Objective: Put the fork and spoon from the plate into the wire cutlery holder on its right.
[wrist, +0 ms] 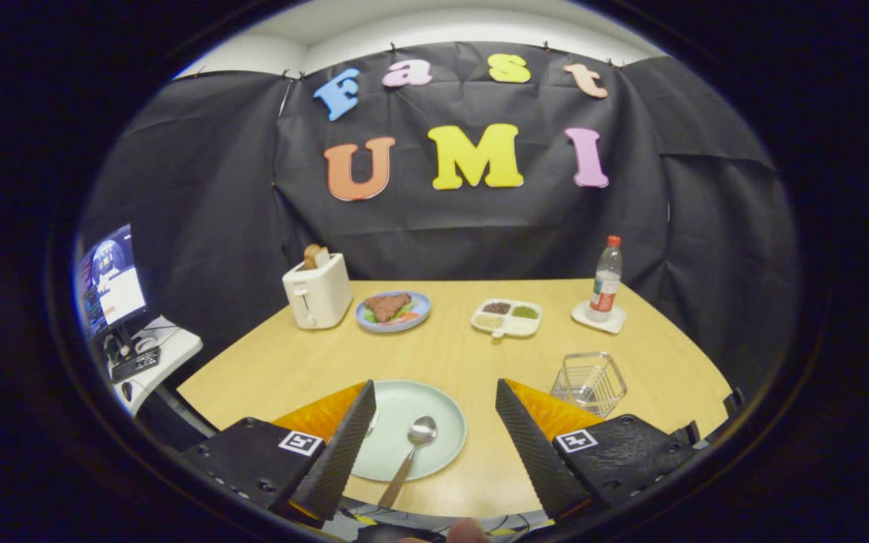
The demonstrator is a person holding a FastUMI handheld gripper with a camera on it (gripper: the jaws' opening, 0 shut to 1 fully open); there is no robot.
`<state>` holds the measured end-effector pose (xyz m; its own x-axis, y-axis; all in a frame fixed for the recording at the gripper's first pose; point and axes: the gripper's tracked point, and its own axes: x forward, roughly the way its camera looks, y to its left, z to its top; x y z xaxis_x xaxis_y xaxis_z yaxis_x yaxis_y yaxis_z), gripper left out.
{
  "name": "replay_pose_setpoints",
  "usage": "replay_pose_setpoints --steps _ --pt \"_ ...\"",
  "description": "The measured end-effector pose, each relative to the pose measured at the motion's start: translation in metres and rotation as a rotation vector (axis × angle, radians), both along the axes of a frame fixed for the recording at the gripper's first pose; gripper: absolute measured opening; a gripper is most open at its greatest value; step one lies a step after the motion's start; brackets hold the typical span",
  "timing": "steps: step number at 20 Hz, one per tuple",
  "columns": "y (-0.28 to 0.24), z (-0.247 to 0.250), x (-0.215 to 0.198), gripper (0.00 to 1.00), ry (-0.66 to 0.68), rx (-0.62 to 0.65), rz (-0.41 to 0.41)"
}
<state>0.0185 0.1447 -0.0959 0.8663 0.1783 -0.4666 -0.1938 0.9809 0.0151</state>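
Observation:
A pale green plate (434, 411) lies on the wooden table between my fingers. A metal spoon (413, 449) rests on it, bowl pointing away, its handle running back over the plate's near rim. The left finger (348, 445) covers the plate's left edge, and a sliver of metal shows beside it there; I cannot tell whether it is the fork. The wire cutlery holder (590, 383) stands upright and empty to the right of the plate, just beyond the right finger (532, 445). My gripper (434, 394) hangs above the plate, open, with nothing held.
At the back of the table stand a white toaster (317, 292) with bread, a blue plate of food (394, 310), a divided white dish (508, 317) and a bottle (606, 283) on a coaster. A monitor (109, 277) sits on a side stand to the left, off the table.

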Motion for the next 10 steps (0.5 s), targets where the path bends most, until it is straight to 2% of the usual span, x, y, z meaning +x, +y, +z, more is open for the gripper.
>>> replay_pose_setpoints --steps 8,10 --pt "0.027 -0.075 -0.006 0.96 0.361 -0.018 -0.004" --pt "0.028 -0.086 -0.006 0.94 0.402 -0.044 -0.014"
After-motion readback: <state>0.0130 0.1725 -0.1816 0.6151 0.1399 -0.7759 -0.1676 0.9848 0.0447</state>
